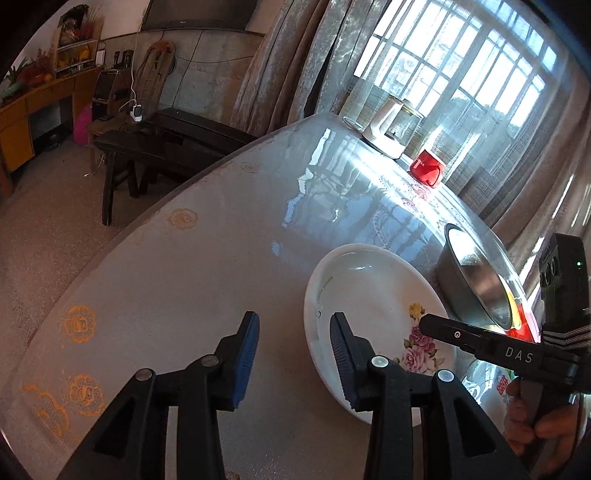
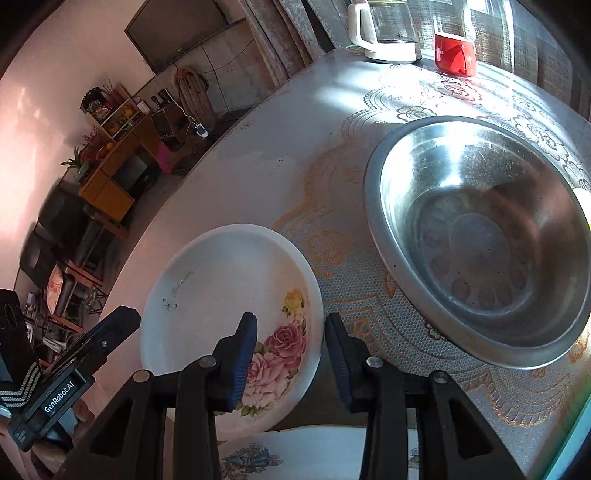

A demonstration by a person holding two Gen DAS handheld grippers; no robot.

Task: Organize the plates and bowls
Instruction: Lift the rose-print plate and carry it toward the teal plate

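Observation:
A white plate (image 1: 369,295) with pink roses lies on the table between both grippers. My left gripper (image 1: 295,362) is open with the plate's left rim between its blue pads, one pad over the plate and one outside it. My right gripper (image 2: 291,362) is open the same way around the opposite rim of the plate (image 2: 221,288). Neither pair of pads touches the rim. The right tool's black finger (image 1: 461,336) shows over the plate's far side in the left wrist view. In the right wrist view the left tool's finger (image 2: 107,336) shows beside the plate.
A steel basin (image 2: 480,240) stands just right of the plate. At the table's far end are a red cup (image 2: 454,55) and a white kettle (image 2: 384,33). Another patterned plate (image 2: 295,454) lies at the near edge. The table edge (image 1: 155,221) curves on the left, with a dark bench (image 1: 166,147) beyond it.

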